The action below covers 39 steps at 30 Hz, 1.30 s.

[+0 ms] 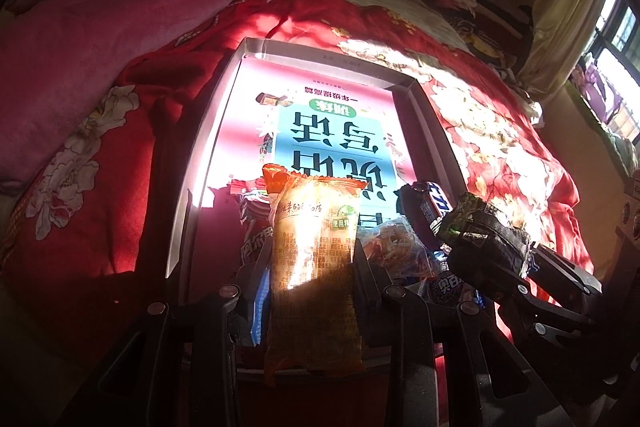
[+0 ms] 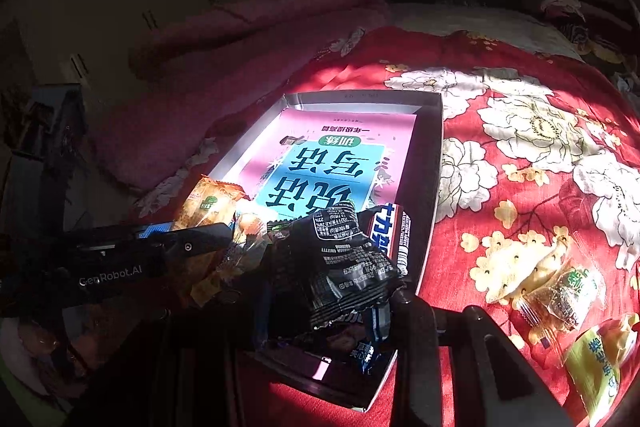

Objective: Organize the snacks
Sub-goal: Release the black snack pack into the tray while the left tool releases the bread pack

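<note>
Both grippers were over the near end of a shallow tray (image 1: 256, 55) that lay on a bed spread with a red floral quilt (image 2: 520, 155), and each carried a snack. The left gripper (image 1: 312, 267) had its fingers closed on an orange-edged clear packet (image 1: 314, 239), pinching it across the middle so that it stood upright above the tray's near end. The right gripper (image 2: 340, 287) had its fingers closed on a crumpled black packet (image 2: 340, 259), held just over the heap already in the tray. That heap held a dark chocolate bar (image 2: 394, 239), a clear-wrapped snack (image 1: 400, 247) and a blue packet (image 2: 372, 343), all crowded at the near end; the far part of the tray showed only a pink and blue printed sheet (image 2: 332, 163) on its floor. Whether either held packet touched the heap could not be told. The step in hand looked like the placing step, with two snacks brought to the tray and not yet let go. The next move would likely call for lowering each packet onto a free patch, perhaps farther up the sheet, and opening the fingers without knocking the heap. More remained to be done: two yellow-wrapped snacks (image 2: 548, 287) lay on the quilt well to the right of the tray.
</note>
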Each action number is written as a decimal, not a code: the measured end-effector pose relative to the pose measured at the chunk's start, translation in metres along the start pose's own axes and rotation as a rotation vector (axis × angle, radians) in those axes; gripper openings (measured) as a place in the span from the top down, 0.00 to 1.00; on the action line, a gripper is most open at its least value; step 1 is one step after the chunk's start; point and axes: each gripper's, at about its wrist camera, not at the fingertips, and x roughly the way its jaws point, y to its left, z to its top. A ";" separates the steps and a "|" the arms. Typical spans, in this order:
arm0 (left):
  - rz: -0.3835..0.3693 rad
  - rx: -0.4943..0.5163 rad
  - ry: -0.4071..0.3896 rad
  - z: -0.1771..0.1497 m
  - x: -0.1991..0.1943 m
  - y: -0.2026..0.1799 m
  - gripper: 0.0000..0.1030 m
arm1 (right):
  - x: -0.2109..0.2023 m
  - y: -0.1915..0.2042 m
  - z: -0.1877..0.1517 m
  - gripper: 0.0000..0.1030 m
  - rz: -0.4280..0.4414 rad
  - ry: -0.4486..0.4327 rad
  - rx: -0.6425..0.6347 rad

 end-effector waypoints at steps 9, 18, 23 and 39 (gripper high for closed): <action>0.000 -0.003 0.004 0.000 0.000 0.002 0.66 | -0.001 0.005 -0.001 0.54 -0.012 0.000 -0.031; 0.002 -0.005 0.003 0.001 0.000 0.002 0.66 | -0.012 0.001 -0.002 0.53 -0.020 -0.020 -0.022; 0.007 -0.007 0.006 0.001 -0.001 0.002 0.66 | -0.018 -0.001 0.000 0.52 -0.028 -0.033 -0.024; 0.026 -0.015 -0.014 0.006 -0.011 0.001 0.46 | -0.035 0.003 0.000 0.48 -0.034 -0.076 -0.036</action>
